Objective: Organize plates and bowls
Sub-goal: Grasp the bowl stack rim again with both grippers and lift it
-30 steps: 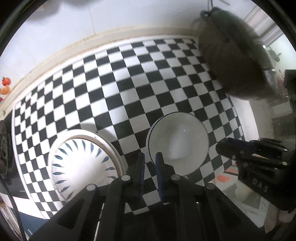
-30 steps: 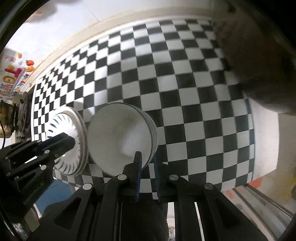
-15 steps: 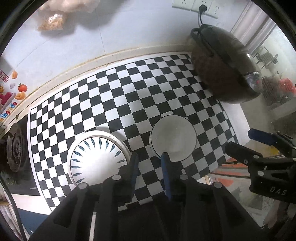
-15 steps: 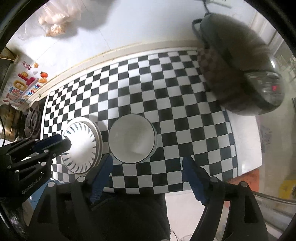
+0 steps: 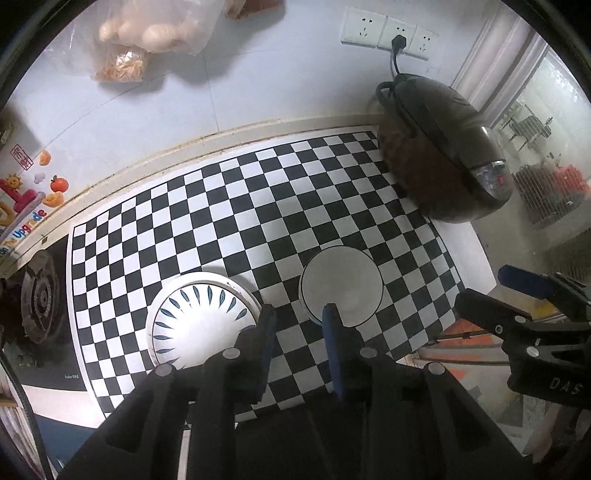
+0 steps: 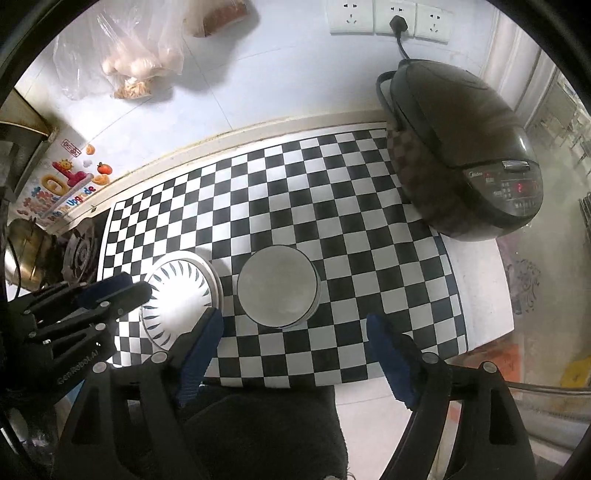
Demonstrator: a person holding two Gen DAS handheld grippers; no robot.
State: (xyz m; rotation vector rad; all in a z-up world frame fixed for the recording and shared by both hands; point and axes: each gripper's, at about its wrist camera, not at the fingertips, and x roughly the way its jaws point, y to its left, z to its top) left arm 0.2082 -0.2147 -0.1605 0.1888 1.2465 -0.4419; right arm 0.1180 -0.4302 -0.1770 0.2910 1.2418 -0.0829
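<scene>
Hovering over the checkered mat (image 5: 258,206), both empty: left gripper (image 5: 299,314) barely parted, right gripper (image 6: 295,325) spread wide. Stacked bowls (image 6: 277,285) sit dead centre, patterned plates (image 6: 177,295) just beside at 9 o'clock.

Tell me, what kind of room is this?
Most likely a home kitchen counter. A plugged-in rice cooker sits on the checkered mat, a gas burner is at the left edge, and a bag of eggs hangs on the wall.

Plates (image 5: 201,321), bowls (image 5: 341,286) on checkered counter (image 5: 258,221)
</scene>
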